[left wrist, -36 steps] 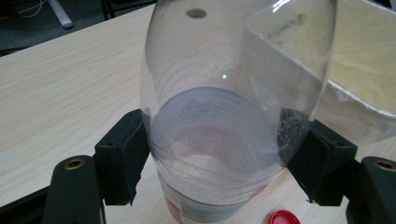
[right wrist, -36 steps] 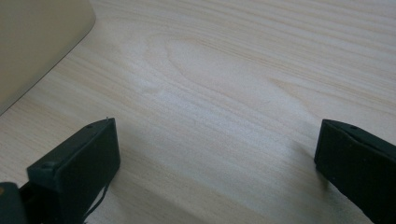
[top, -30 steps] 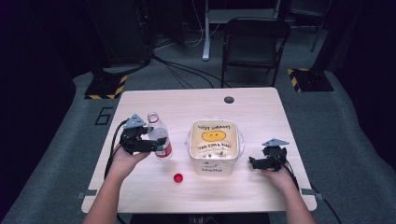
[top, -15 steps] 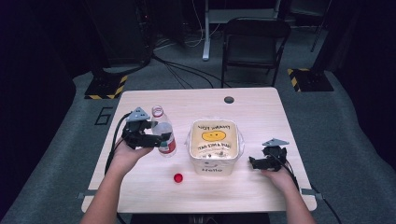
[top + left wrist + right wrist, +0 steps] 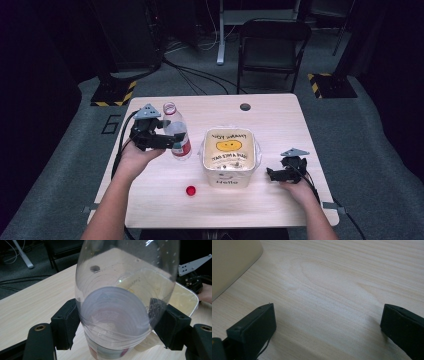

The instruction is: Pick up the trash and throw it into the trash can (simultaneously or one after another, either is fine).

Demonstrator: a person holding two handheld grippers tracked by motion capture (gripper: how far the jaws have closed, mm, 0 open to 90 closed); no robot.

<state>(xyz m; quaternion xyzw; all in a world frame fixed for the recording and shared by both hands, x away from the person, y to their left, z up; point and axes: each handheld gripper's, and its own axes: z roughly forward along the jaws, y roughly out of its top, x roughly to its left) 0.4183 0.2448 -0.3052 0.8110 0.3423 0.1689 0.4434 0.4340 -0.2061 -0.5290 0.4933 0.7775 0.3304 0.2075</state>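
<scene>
My left gripper (image 5: 172, 142) is shut on a clear plastic bottle (image 5: 176, 131) with a red label and no cap, held above the table's left half. In the left gripper view the bottle (image 5: 120, 302) sits squeezed between both black pads (image 5: 66, 327), with a little liquid at its base. A small red cap (image 5: 190, 190) lies on the wood nearer the front edge. My right gripper (image 5: 272, 174) rests low on the table at the right, open, with bare wood between its fingers (image 5: 254, 325).
A cream bin (image 5: 230, 156) with a smiley face and the word Hello stands mid-table, lined with a clear bag. The bin's corner (image 5: 232, 262) lies beside the right gripper. A round cable hole (image 5: 245, 106) marks the far edge. A black chair (image 5: 272, 47) stands behind the table.
My left gripper has lifted the bottle a little and tilted it toward the bin. The right gripper has stayed in place.
</scene>
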